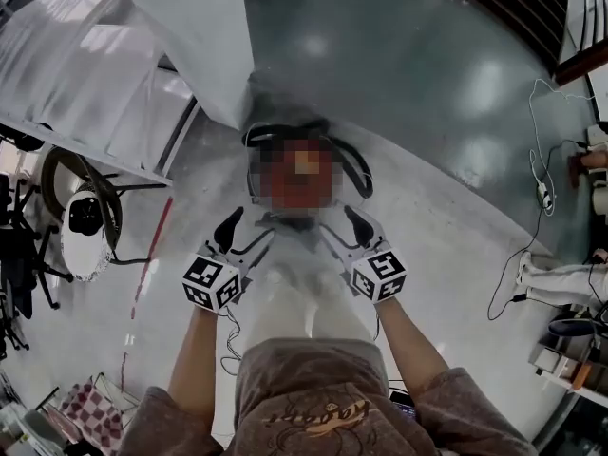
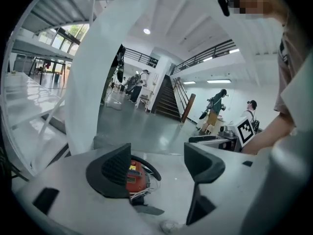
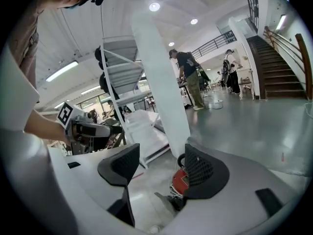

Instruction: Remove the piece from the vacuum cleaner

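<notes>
Glossy grey-green flooring (image 1: 446, 84) was spread across a large hall, with a broad white column (image 1: 195, 27) rising from it and a dark staircase (image 2: 166, 99) seen far behind. Several people (image 3: 188, 77) were standing in the background, and a thin cable (image 1: 537, 188) was trailed over the floor at the right. The red vacuum cleaner (image 2: 137, 179) was set on the floor near the base of the column, just ahead of both tools, with a black hose looped over it and a bundle of pale wires exposed at its near side. In the head view its body was largely covered by a mosaic patch. The left gripper (image 1: 247, 234) and the right gripper (image 1: 344, 233) were held side by side just short of the machine, each angled downward toward it. Both pairs of jaws were spread wide, and nothing was pinched or touched by either. In each gripper view the machine was partly hidden behind one dark pad.
</notes>
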Tool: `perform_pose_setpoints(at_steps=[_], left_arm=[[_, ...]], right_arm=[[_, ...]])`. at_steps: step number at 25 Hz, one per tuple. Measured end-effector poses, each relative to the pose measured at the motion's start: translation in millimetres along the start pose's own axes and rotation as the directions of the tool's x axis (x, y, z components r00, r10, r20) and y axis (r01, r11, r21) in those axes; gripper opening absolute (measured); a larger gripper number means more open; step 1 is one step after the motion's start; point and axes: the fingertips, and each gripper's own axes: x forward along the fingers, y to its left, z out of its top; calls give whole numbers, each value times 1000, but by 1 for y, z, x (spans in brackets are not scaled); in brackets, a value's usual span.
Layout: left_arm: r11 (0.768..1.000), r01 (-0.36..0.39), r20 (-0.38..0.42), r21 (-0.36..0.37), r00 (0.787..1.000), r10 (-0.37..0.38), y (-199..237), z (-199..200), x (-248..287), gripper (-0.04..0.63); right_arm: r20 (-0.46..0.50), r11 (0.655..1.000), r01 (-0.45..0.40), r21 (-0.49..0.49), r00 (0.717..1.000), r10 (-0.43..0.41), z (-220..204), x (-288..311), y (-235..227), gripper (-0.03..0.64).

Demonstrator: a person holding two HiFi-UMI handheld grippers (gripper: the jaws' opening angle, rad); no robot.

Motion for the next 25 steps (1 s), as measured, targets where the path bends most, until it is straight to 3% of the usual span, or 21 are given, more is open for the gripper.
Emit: perform_pose_setpoints(at_steps=[5, 11, 22, 25], left_arm=[[999, 45, -98, 4, 994, -44, 17, -49, 38, 314], [995, 99, -212, -12, 972, -99, 37, -118, 85, 314], [981, 196, -433, 13, 885, -171, 65, -267, 148, 314], [970, 236, -498, 52, 848, -180, 67, -299, 163, 314]], right_arm=[[-78, 1000, 13, 21, 997, -11, -58, 23, -19, 256], [-173, 998, 6, 62, 985, 4, -140, 55, -35, 256], [-346, 997, -64, 42, 935, 75, -285, 117, -54, 256], [-401, 994, -108, 32, 909, 112, -318, 126, -56, 256]])
